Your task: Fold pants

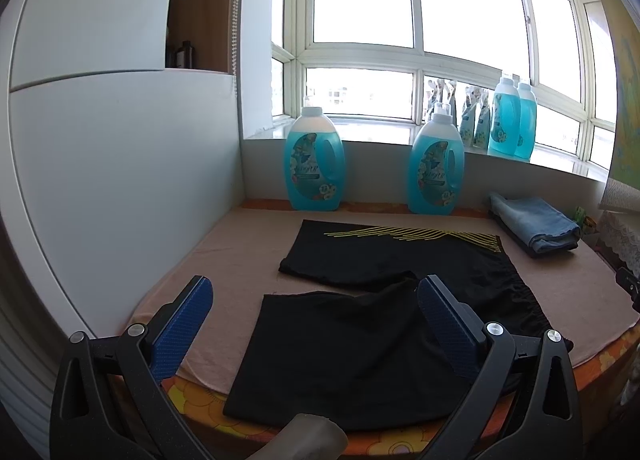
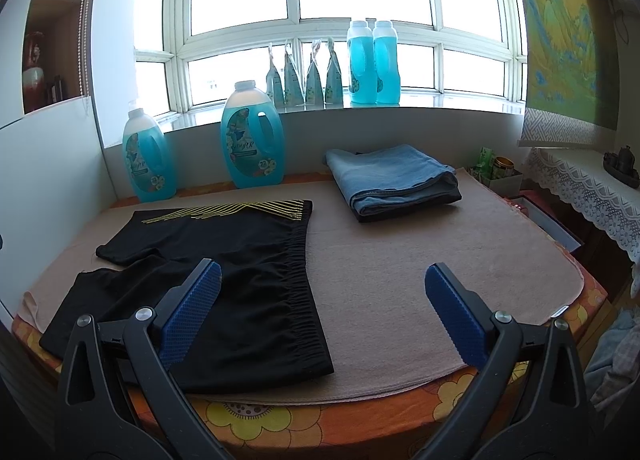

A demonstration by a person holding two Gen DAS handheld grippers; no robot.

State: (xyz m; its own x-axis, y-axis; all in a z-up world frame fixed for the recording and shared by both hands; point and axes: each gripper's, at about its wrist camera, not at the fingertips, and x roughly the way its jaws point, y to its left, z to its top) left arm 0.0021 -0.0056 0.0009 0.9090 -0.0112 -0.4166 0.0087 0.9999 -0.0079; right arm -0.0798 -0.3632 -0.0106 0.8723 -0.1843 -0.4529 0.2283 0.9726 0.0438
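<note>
Black shorts (image 1: pixel 352 340) with yellow stripes near one side lie flat on a tan towel (image 1: pixel 240 256), legs to the left, elastic waistband to the right. They also show in the right wrist view (image 2: pixel 240 260). My left gripper (image 1: pixel 316 296) is open and empty, hovering over the near leg. My right gripper (image 2: pixel 324 280) is open and empty, above the waistband (image 2: pixel 300 280) and the towel (image 2: pixel 420 244) beside it.
A folded stack of blue jeans (image 2: pixel 392 180) over a dark garment lies at the back right, also in the left wrist view (image 1: pixel 536 224). Two blue detergent bottles (image 2: pixel 252 140) stand at the back edge; more bottles and pouches (image 2: pixel 372 60) stand on the windowsill. A white cabinet (image 1: pixel 120 164) is on the left.
</note>
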